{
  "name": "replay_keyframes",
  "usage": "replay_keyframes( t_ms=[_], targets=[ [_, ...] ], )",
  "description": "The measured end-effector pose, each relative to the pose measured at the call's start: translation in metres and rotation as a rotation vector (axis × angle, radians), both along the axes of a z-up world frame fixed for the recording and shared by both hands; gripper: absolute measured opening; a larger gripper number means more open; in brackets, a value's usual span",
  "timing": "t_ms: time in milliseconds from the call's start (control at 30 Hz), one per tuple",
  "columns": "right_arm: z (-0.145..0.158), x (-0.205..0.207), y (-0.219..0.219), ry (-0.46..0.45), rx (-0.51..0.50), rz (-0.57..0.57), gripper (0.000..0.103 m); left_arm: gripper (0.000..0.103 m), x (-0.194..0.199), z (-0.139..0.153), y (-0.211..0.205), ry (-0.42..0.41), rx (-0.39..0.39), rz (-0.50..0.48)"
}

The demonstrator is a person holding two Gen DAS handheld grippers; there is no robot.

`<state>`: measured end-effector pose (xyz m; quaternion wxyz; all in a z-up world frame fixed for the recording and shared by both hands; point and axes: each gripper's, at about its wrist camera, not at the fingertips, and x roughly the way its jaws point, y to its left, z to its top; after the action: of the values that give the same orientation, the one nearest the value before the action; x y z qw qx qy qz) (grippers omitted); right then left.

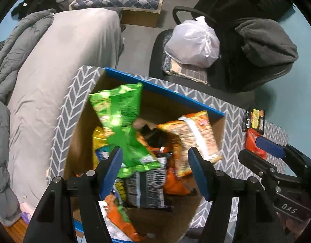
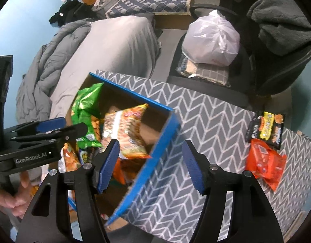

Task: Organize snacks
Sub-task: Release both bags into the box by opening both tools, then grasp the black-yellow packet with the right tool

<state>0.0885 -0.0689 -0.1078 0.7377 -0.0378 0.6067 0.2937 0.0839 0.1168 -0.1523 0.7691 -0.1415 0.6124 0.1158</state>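
A blue-rimmed cardboard box (image 1: 165,89) (image 2: 165,129) holds several snack bags. My left gripper (image 1: 155,168) is open above it; a green chip bag (image 1: 121,121) (image 2: 84,105) is blurred just past its fingers, loose in the box. My right gripper (image 2: 150,166) is open over the box's right wall; an orange noodle pack (image 2: 125,133) (image 1: 196,137) is blurred beside its left finger, also loose. A black-and-yellow packet (image 2: 266,127) (image 1: 254,119) and a red packet (image 2: 264,162) (image 1: 254,143) lie on the grey chevron surface (image 2: 216,121) at the right.
A grey bed (image 1: 60,60) with a quilt lies left of the box. A black chair (image 1: 246,64) behind holds a white plastic bag (image 1: 194,42) and dark clothes. The right gripper shows at the right of the left wrist view (image 1: 276,162).
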Motion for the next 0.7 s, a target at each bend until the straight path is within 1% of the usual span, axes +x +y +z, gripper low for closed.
replay_keyframes(
  t_ms=[200,433,700],
  targets=[
    [-0.001,0.007,-0.035,0.001,-0.017,-0.002,0.065,0.068,0.012,0.001,-0.036,0.006,0.010,-0.023],
    [-0.008,0.023,-0.086,0.005,-0.044,-0.004,0.066,0.069,0.039,-0.003,-0.084,0.014,0.010,-0.048],
    [-0.027,0.064,-0.143,0.005,-0.078,0.017,0.066,0.069,0.078,-0.026,-0.134,0.044,0.041,-0.064]
  ],
)
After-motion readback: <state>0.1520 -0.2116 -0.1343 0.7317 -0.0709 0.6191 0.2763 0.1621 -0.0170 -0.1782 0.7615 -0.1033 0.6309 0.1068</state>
